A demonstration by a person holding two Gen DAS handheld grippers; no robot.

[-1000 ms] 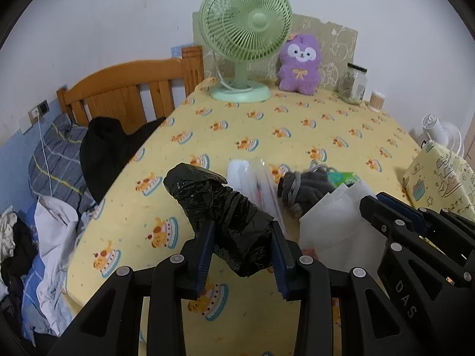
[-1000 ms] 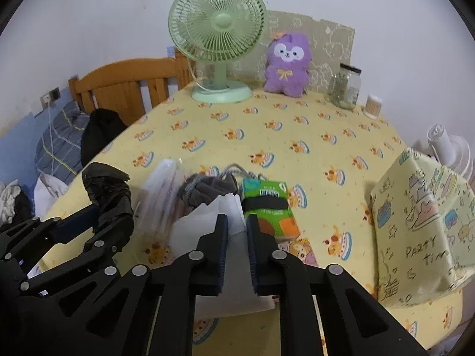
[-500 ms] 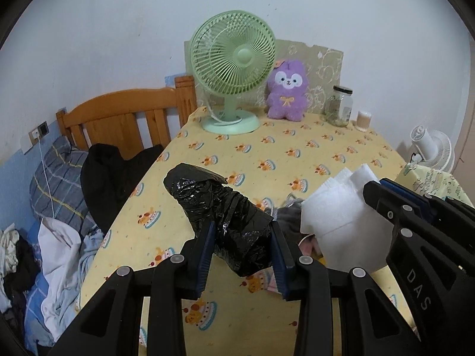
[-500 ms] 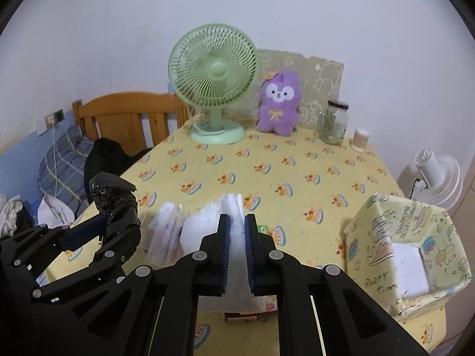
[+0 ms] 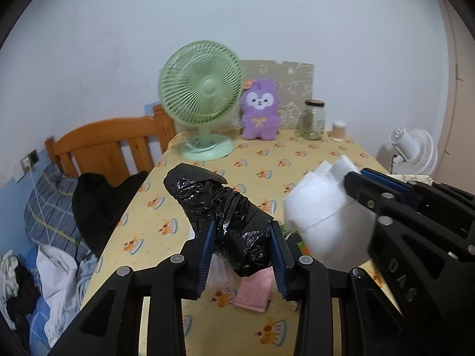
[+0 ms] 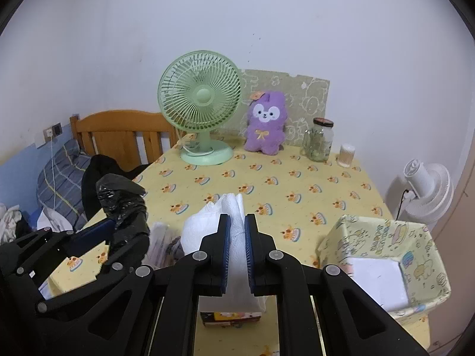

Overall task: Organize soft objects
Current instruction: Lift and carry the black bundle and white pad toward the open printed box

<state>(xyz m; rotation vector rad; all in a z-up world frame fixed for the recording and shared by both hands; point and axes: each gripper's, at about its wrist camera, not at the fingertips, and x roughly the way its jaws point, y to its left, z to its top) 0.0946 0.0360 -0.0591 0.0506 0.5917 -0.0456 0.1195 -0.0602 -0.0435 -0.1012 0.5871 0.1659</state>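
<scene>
Left gripper [image 5: 242, 255] jaws clamped on a crumpled black plastic bag [image 5: 219, 210], held up off the bench [image 5: 297, 160]. Right gripper [image 6: 237, 252] jaws squeezed narrow on a white folded cloth [image 6: 231, 207], also in the air above the bench. Below on the bench: pink cloth [image 5: 255, 290], a clear plastic packet [image 6: 161, 246] and a dark grey item, too hidden to tell. Patterned box [image 6: 386, 264] at right near edge with a white item inside. Green fan [image 6: 200, 103], purple plush toy [image 6: 267, 121], glass jar [image 6: 319, 144] at the far side
</scene>
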